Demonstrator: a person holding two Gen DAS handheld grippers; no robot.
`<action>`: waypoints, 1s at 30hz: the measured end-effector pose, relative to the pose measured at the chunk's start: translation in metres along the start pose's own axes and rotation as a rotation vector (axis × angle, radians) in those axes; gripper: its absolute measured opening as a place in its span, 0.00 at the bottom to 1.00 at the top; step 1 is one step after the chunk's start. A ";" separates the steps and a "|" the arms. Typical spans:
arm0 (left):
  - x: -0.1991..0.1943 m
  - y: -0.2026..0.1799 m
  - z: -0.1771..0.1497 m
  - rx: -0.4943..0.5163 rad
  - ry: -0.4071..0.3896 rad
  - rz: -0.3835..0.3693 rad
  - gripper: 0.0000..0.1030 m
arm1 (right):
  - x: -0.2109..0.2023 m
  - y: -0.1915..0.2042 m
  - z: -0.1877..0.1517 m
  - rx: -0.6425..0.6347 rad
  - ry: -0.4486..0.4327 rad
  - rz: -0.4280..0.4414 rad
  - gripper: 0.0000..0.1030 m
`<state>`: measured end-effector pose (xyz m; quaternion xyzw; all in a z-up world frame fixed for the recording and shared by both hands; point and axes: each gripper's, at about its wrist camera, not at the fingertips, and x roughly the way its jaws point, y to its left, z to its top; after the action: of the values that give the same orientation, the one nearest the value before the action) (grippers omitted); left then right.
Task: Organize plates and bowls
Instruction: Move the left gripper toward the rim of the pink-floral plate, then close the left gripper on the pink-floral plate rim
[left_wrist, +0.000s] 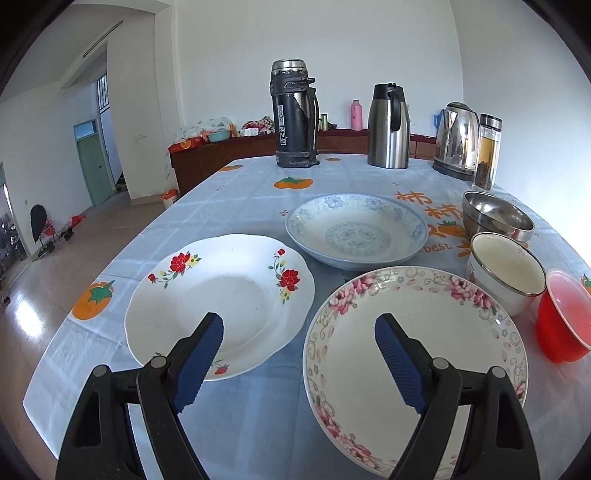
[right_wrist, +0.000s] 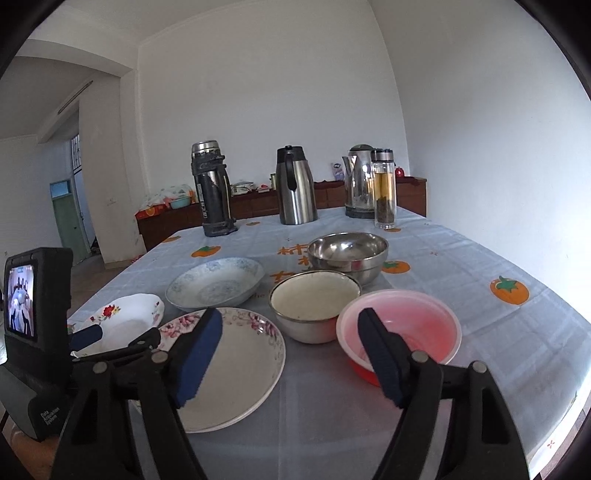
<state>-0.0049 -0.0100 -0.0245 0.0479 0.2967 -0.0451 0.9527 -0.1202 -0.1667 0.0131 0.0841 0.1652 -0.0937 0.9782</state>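
Observation:
Three plates lie on the table: a red-flower plate (left_wrist: 229, 295) at left, a blue-patterned plate (left_wrist: 356, 230) behind, and a pink-flower plate (left_wrist: 436, 354) at front right. Beside them stand a steel bowl (left_wrist: 496, 218), a white enamel bowl (left_wrist: 506, 273) and a red plastic bowl (left_wrist: 563, 317). My left gripper (left_wrist: 299, 328) is open and empty, hovering above the gap between the two front plates. My right gripper (right_wrist: 290, 325) is open and empty, above the pink-flower plate (right_wrist: 236, 369) and the red bowl (right_wrist: 402, 328). The left gripper's fingertips (right_wrist: 86, 336) show at left in the right wrist view.
A black thermos (left_wrist: 293, 114), a steel carafe (left_wrist: 388, 127), an electric kettle (left_wrist: 456, 138) and a glass tea bottle (left_wrist: 487, 153) stand at the table's far end. The tablecloth (left_wrist: 236, 195) has orange fruit prints. A wooden sideboard (left_wrist: 221, 155) runs along the back wall.

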 end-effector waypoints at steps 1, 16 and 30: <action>0.000 0.000 0.000 0.003 0.004 -0.004 0.84 | 0.001 -0.001 0.000 -0.003 0.006 0.001 0.75; -0.003 0.003 -0.009 -0.031 0.072 -0.106 0.83 | 0.025 -0.005 -0.010 0.000 0.161 0.092 0.63; 0.017 -0.008 -0.019 -0.047 0.179 -0.184 0.53 | 0.066 -0.010 -0.022 0.035 0.330 0.146 0.45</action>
<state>-0.0022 -0.0164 -0.0500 0.0021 0.3846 -0.1208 0.9151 -0.0683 -0.1824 -0.0314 0.1271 0.3154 -0.0101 0.9403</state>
